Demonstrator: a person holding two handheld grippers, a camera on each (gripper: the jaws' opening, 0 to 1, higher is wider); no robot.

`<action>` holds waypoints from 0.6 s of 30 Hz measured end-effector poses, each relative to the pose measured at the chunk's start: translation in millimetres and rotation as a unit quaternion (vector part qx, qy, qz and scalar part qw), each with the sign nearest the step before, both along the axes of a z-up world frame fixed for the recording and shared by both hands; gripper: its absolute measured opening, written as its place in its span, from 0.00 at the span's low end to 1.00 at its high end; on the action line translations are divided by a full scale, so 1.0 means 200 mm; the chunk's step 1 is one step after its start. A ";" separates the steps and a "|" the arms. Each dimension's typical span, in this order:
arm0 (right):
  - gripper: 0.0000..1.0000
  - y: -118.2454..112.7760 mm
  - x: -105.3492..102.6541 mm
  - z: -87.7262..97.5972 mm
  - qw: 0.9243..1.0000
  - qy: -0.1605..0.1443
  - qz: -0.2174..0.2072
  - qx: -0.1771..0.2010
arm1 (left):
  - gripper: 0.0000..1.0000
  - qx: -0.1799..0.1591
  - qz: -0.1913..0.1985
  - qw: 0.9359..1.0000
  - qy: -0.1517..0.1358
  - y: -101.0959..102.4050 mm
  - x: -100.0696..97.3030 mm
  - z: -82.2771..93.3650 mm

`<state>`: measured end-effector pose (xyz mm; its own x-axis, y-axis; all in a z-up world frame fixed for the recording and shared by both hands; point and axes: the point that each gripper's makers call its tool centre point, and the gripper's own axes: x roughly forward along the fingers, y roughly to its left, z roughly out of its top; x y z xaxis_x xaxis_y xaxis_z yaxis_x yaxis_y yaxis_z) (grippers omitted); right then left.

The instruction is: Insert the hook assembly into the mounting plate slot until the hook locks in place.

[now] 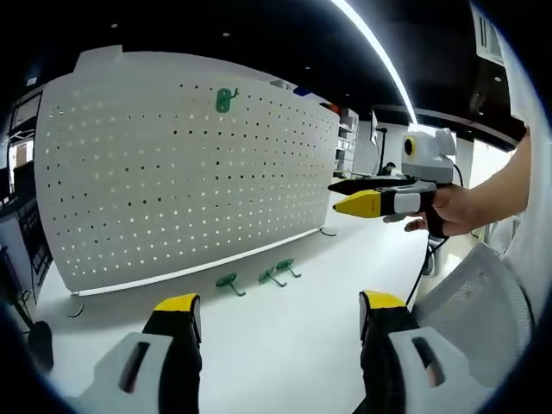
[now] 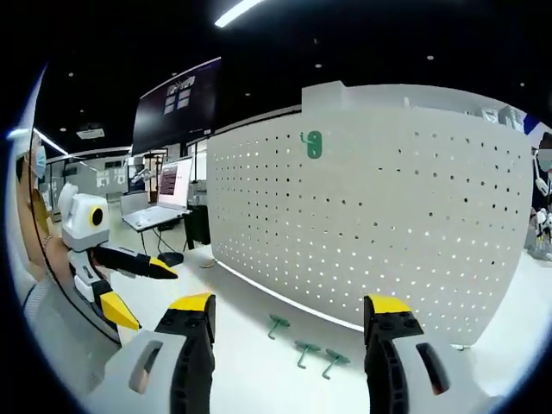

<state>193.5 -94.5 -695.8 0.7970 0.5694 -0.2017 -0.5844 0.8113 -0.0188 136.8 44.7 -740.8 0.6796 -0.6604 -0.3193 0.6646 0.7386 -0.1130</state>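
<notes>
so far, nothing gripped: left gripper [image 1: 280, 315] spread wide with empty jaws, right gripper [image 2: 289, 319] likewise wide apart and empty, seen also in the left gripper view held by a hand [image 1: 457, 210] out over the table [image 1: 285, 345]. three green hooks [image 1: 259, 278] lying loose on the white table top, close to the foot of the upright pegboard [image 1: 172, 164], well short of either gripper. a fourth green hook [image 1: 226, 100] already hanging near the board's top edge. judged step: reaching down for one loose hook. best done by closing across the shank, leaving the peg end free to enter a hole, then pushing square to the board. long axes roughly flat on the table, each hook angled a little differently; which end faces the board too small to tell.
</notes>
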 end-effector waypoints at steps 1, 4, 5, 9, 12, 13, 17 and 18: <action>0.68 -0.01 -0.01 0.00 1.000 0.000 -0.001 0.000 | 0.77 0.000 0.000 1.000 0.000 0.00 0.00 0.00; 0.68 -0.02 -0.02 -0.02 1.000 0.003 -0.002 -0.001 | 0.77 0.002 -0.001 1.000 -0.001 0.00 0.00 0.00; 0.68 -0.03 -0.02 -0.02 1.000 0.005 -0.003 -0.002 | 0.77 0.002 -0.001 1.000 -0.001 0.00 0.00 0.00; 0.68 -0.04 -0.04 -0.03 1.000 0.006 -0.004 -0.002 | 0.77 0.002 0.000 1.000 0.000 0.00 0.00 0.00; 0.68 -0.06 -0.05 -0.04 1.000 0.008 -0.006 -0.002 | 0.77 0.003 -0.001 1.000 0.001 0.01 -0.01 0.00; 0.68 -0.07 -0.05 -0.04 1.000 0.009 -0.007 -0.001 | 0.77 0.003 0.000 1.000 0.001 0.01 -0.01 0.00; 0.68 -0.08 -0.06 -0.05 1.000 0.012 -0.008 -0.001 | 0.77 0.004 0.001 1.000 -0.002 0.01 0.00 0.01; 0.68 -0.09 -0.07 -0.06 1.000 0.012 -0.008 -0.004 | 0.77 0.004 0.002 1.000 -0.002 0.02 0.00 0.01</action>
<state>180.1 -111.9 -708.0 0.8011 0.5547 -0.2250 -0.5713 0.8207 -0.0107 136.5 47.9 -739.2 0.6836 -0.6551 -0.3218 0.6617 0.7423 -0.1056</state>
